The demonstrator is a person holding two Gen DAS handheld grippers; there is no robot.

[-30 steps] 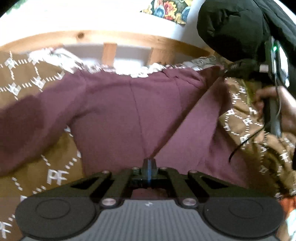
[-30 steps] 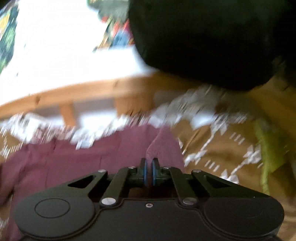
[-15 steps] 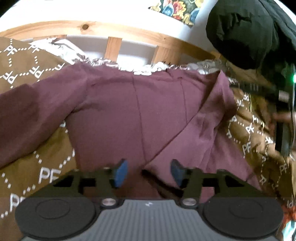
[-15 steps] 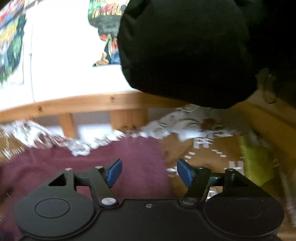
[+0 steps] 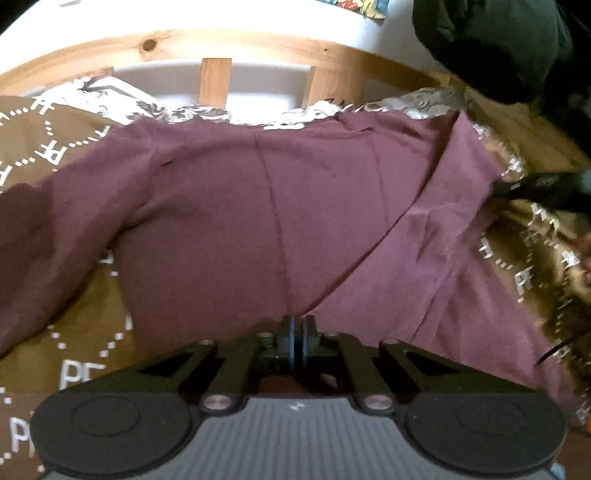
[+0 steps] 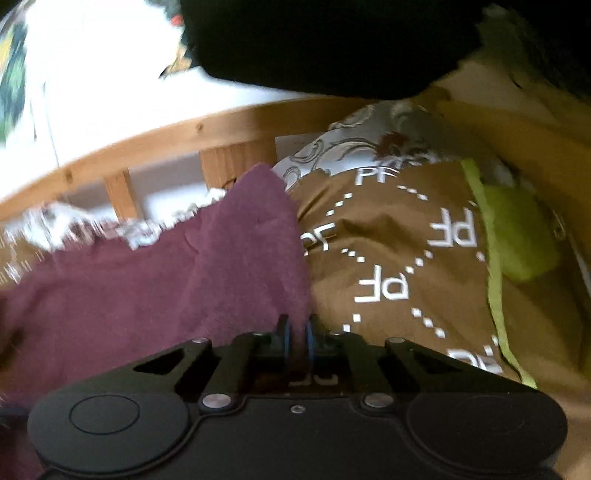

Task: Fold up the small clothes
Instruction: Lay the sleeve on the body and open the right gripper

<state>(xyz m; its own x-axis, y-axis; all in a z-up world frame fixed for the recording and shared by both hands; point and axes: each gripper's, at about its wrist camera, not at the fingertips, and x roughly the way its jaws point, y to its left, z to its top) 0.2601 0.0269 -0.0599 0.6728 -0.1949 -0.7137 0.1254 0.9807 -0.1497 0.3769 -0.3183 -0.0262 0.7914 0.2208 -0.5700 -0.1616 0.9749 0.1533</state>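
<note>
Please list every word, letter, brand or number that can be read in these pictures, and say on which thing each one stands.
"PF": white letters repeated inside dotted diamonds on the brown bed cover; in the right wrist view they appear upside down.
Colourful picture on the wall: any text is too blurred to read.
Maroon garment: no text visible.
Claw bodies: no readable label.

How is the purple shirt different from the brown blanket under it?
The purple shirt is plain, with no pattern; the brown blanket has white PF letters and dotted lines all over. The shirt lies on top, and the blanket lies underneath and spreads out past it on both sides. The shirt's edge is pinched in the left gripper and the right gripper; the blanket is not pinched. Both are soft cloth on the bed.
</note>
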